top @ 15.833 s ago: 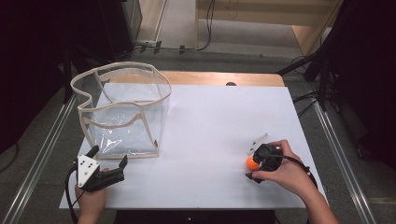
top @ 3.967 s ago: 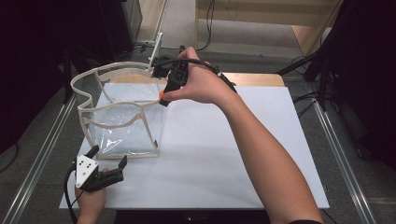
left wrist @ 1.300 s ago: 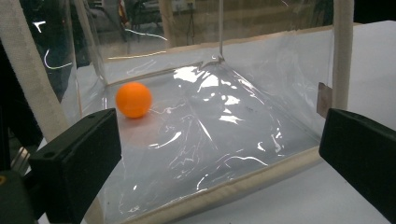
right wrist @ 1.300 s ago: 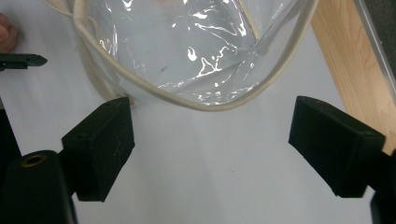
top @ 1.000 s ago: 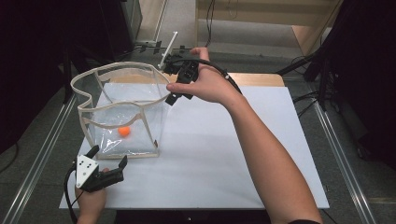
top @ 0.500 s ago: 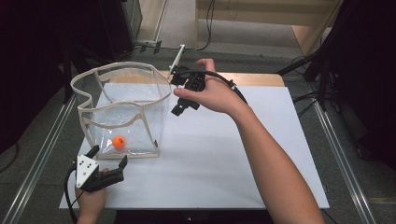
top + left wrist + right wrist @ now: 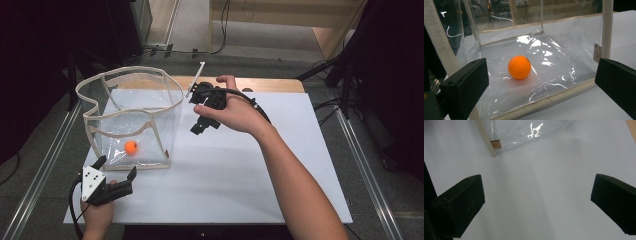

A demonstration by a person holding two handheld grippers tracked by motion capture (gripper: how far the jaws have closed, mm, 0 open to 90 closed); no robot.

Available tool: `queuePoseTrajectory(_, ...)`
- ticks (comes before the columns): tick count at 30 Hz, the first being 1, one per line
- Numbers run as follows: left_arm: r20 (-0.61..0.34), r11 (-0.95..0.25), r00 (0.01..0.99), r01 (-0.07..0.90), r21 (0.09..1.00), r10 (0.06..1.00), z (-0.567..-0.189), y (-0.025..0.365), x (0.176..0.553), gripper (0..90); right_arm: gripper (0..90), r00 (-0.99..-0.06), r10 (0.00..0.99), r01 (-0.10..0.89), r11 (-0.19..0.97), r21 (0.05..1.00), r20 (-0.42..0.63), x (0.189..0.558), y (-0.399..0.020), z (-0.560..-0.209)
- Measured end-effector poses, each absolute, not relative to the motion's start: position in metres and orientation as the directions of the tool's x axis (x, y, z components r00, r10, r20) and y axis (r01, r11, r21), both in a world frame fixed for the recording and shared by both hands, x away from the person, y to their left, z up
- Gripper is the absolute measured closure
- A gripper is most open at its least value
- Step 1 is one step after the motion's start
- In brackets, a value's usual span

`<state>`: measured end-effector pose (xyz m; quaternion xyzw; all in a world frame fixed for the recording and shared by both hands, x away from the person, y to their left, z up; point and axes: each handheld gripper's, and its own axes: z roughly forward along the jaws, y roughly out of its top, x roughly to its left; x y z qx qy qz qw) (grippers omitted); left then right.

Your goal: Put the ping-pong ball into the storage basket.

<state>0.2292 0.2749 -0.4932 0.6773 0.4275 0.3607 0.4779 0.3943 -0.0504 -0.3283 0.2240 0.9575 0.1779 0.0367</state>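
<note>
Surface: white desk [image 7: 280, 165] with a wooden strip along its far edge, dark room and cables on the floor beyond
Bag: clear plastic bag [image 7: 131, 120] with cream trim, standing open-topped just ahead of the left tongs and off to the side of the right tongs
Ball: orange ball [image 7: 131, 147] resting on the bag's floor, near the wall that faces the left tongs; seen through the plastic in the left gripper view [image 7: 519, 67], between and beyond those jaws
Left tongs: left tongs [image 7: 116, 176] low on the desk, jaws spread wide and holding nothing, pointed at the bag's lower corner (close to the trim, whether touching I cannot tell)
Right tongs: right tongs [image 7: 199, 116] held above the desk beside the bag's rim, jaws wide apart and empty; bare desk between them in the right gripper view [image 7: 536, 202], the bag's corner seam ahead
Step in hand: the ball lies inside the bag and nothing is gripped, so the drop reads as done
Next move: likely bring the right tongs clear of the rim without snagging the soft trim, down toward the desk; left tongs need only keep off the bag
</note>
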Motion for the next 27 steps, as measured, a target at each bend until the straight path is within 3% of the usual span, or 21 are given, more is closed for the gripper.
queuePoseTrajectory(27, 0.083, -0.181, 0.375, 0.235, 0.955, 0.923, -0.493, 0.275, 0.229, 0.0, 0.0, -0.896, 0.445, 0.413, 0.83, 0.375, 0.002, 0.374, -0.078, -0.361)
